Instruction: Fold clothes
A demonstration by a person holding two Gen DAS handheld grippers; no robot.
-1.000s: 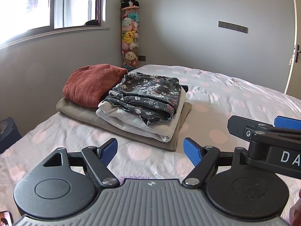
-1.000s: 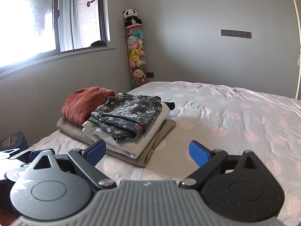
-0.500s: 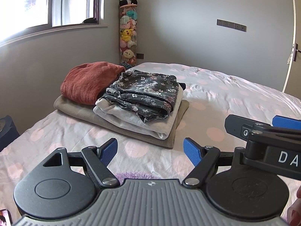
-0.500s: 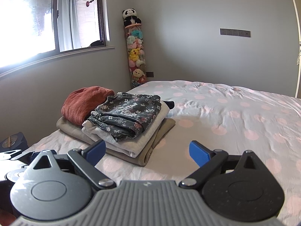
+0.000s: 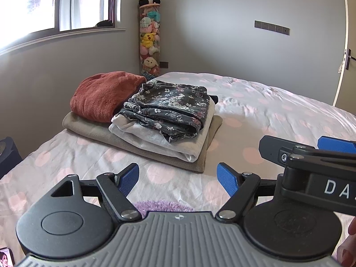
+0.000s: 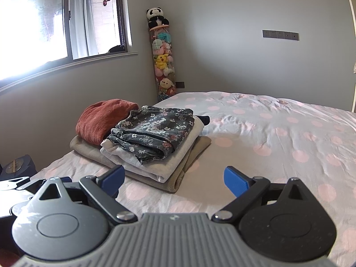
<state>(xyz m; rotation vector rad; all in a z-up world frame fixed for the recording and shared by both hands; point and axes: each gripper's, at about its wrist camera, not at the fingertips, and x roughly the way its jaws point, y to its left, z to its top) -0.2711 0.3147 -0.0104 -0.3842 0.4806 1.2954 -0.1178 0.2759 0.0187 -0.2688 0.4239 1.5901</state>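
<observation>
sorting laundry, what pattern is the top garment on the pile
Dark grey with small white and pink flowers, the top garment; clearest in the left wrist view.

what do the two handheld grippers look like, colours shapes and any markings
Both match: the left gripper and right gripper each have a ribbed grey body, two round black housings, black linkage arms with silver pivot screws, and blue textured pads on the fingertips. In the left wrist view the right gripper's side shows white lettering, "DA" before the frame cuts it off. No cables or sleeves are visible.

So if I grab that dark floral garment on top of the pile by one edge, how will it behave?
The dark floral garment looks thin and loosely folded, so it would probably unfold and hang limp. It likely weighs little. Pushed, it may slide off the white garment beneath.
</observation>
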